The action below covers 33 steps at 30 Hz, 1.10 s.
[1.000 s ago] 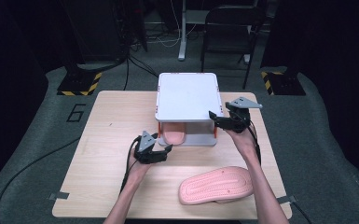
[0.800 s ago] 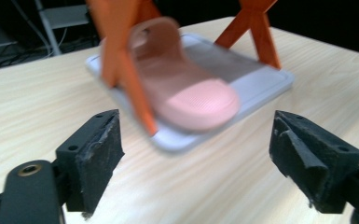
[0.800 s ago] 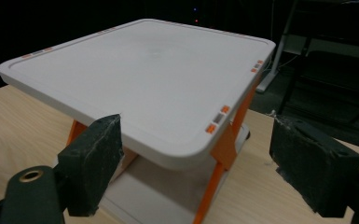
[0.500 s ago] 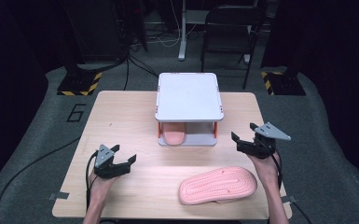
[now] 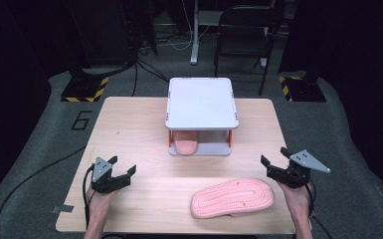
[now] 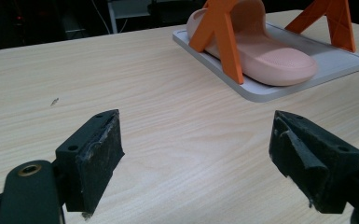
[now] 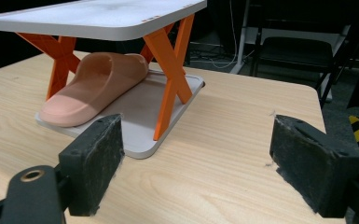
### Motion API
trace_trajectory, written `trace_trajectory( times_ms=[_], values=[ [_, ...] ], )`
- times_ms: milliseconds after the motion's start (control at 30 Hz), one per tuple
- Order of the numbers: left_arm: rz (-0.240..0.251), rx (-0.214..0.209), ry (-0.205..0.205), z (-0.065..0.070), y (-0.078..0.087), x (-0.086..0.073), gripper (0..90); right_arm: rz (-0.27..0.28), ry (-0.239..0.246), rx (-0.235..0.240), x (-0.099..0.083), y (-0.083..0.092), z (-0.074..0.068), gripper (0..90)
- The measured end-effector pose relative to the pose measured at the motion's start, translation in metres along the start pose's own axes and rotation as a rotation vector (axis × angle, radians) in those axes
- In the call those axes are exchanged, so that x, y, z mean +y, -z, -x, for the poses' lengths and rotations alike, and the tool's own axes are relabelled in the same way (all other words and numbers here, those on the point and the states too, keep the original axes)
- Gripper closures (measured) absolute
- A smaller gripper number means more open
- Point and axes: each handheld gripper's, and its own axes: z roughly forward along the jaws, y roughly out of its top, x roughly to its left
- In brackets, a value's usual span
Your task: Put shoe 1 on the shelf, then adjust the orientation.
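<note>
Pink slipper (image 5: 233,197) lies sole-up, lengthwise across table (image 5: 129,129), toe right.

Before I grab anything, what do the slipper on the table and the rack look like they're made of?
Slipper: likely soft moulded foam or rubber, matte pink, its sole ribbed. Rack: probably plastic, with smooth matte grey-white shelves and bright orange crossed legs. Table: light wood-grain top, possibly laminate.

Black two-jaw claws (image 5: 121,174) (image 5: 274,165) with grey three-cornered plates, worn pads, brass-ringed holes, trailing black cables.
</note>
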Motion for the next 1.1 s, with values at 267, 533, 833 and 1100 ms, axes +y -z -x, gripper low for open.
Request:
trace_trajectory(
  times_ms=[267, 533, 833, 1100],
  values=[
    [0.01, -0.007, 0.004, 0.001, 0.003, 0.0, 17.5, 0.011, -0.005, 0.067, -0.015, 0.018, -0.01, 16.7],
    [0.024, -0.018, -0.012, 0.005, 0.005, 0.006, 17.9, 0.029, 0.019, 0.096, -0.026, 0.043, -0.02, 16.4],
    [0.02, -0.021, 0.003, 0.005, -0.004, 0.008, 17.9, 0.037, 0.036, 0.14, -0.043, 0.073, -0.03, 15.5],
    [0.036, -0.031, 0.01, 0.007, -0.012, 0.016, 17.9, 0.027, 0.06, 0.167, -0.061, 0.097, -0.042, 15.0]
  ],
)
